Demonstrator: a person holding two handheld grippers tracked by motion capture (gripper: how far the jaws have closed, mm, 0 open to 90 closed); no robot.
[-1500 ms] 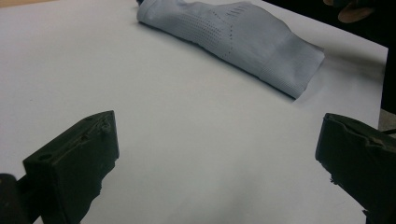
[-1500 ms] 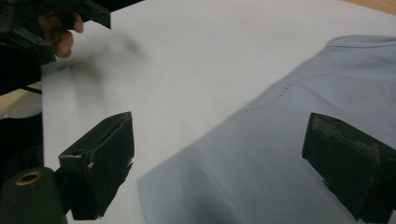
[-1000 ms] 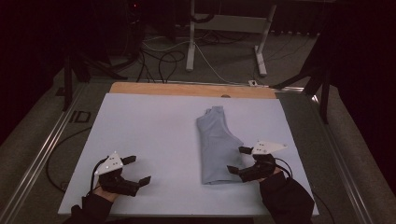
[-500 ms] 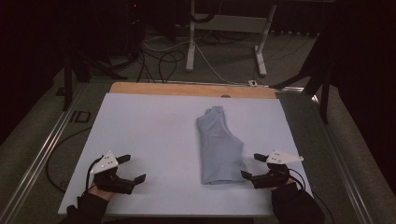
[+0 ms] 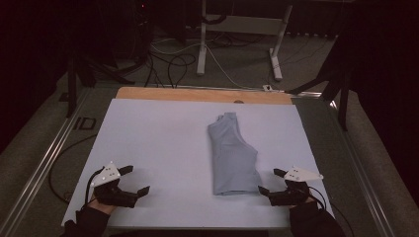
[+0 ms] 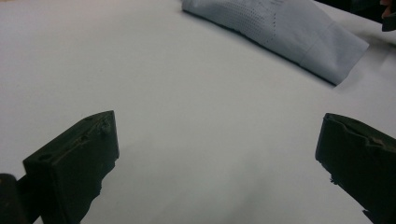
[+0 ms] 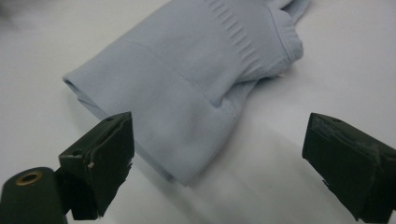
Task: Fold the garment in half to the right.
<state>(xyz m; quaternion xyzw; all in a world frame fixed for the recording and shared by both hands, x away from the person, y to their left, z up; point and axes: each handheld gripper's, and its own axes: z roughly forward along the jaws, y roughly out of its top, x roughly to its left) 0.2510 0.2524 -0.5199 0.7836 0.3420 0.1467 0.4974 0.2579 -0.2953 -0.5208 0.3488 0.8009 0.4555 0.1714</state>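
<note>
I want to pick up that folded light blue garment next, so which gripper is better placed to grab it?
Right. The right gripper sits open just beside the folded garment, near its close corner. The left gripper, also open, is well off to the side.

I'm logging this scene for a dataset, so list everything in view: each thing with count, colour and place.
folded garment: one, light blue, right of centre on the white sheet
white sheet: one, covers the table top
wooden table edge: one, tan strip along the far side
cables: several, dark and white, on the floor beyond the table
metal stand legs: two, white, on the far floor
left gripper: one, black, near left corner, open
right gripper: one, black, beside the garment's near right corner, open
</note>
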